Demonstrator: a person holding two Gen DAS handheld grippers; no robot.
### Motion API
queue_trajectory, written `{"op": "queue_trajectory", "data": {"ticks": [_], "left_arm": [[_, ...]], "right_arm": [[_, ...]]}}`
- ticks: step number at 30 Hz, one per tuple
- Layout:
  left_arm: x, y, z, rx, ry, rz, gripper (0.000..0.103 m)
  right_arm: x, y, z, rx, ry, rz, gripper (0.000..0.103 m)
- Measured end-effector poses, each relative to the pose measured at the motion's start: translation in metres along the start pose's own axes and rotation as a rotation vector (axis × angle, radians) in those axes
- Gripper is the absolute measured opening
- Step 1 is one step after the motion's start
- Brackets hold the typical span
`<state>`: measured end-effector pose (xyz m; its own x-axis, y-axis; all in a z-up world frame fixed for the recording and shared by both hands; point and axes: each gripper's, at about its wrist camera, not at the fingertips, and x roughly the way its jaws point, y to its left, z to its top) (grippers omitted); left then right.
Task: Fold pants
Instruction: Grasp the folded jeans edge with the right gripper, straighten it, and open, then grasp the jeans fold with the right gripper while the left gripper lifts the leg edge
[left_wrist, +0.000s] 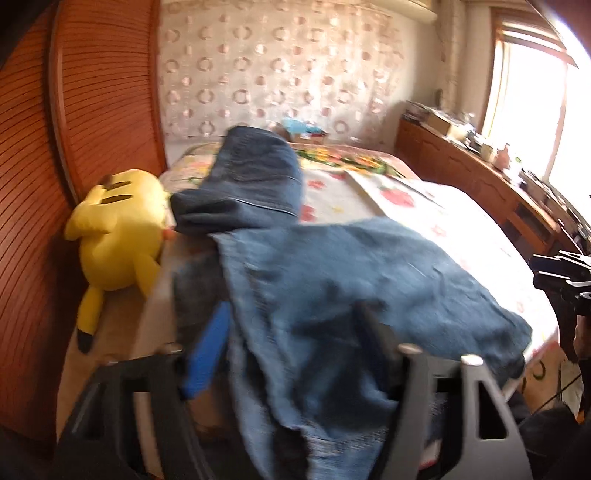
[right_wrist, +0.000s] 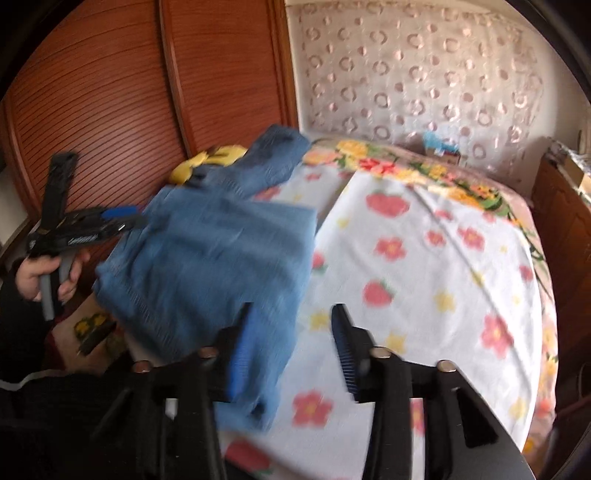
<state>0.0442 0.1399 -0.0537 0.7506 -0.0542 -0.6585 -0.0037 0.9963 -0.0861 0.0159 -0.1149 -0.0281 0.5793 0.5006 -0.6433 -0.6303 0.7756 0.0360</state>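
Left gripper (left_wrist: 291, 354) looks clamped on the jeans (left_wrist: 332, 273) bunched right ahead on the bed (right_wrist: 424, 258); your right gripper (right_wrist: 291, 347) hangs open beside them. Pinch the loose edge, pull flat.

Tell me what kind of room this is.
Most likely a home bedroom: a bed under a floral sheet, a louvred wooden wardrobe, and a yellow plush toy beside the jeans.
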Motion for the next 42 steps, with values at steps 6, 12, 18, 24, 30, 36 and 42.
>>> {"op": "queue_trajectory", "data": {"ticks": [6,12,18,24,30,36,42], "left_arm": [[0.018,0.034,0.008,-0.044,0.022,0.058,0.078],[0.040,0.049,-0.001,-0.060,0.079,0.045,0.078],[0.056,0.057,-0.017,-0.084,0.122,0.004,0.078],[0.059,0.062,-0.020,-0.110,0.124,-0.031,0.078],[0.054,0.058,-0.022,-0.097,0.102,-0.080,0.055],[0.047,0.054,-0.022,-0.084,0.082,-0.102,0.029],[0.010,0.039,-0.012,-0.056,-0.014,-0.105,0.018]], "right_arm": [[0.054,-0.002,0.031,-0.005,-0.001,0.020,0.050],[0.103,-0.019,0.045,0.026,0.072,0.065,0.051],[0.135,-0.020,0.049,0.019,0.146,0.077,0.051],[0.158,-0.023,0.058,0.027,0.204,0.106,0.052],[0.158,-0.024,0.052,0.066,0.172,0.156,0.050],[0.150,-0.016,0.043,0.042,0.153,0.201,0.012],[0.112,-0.001,0.053,-0.006,0.028,0.229,0.008]]}}
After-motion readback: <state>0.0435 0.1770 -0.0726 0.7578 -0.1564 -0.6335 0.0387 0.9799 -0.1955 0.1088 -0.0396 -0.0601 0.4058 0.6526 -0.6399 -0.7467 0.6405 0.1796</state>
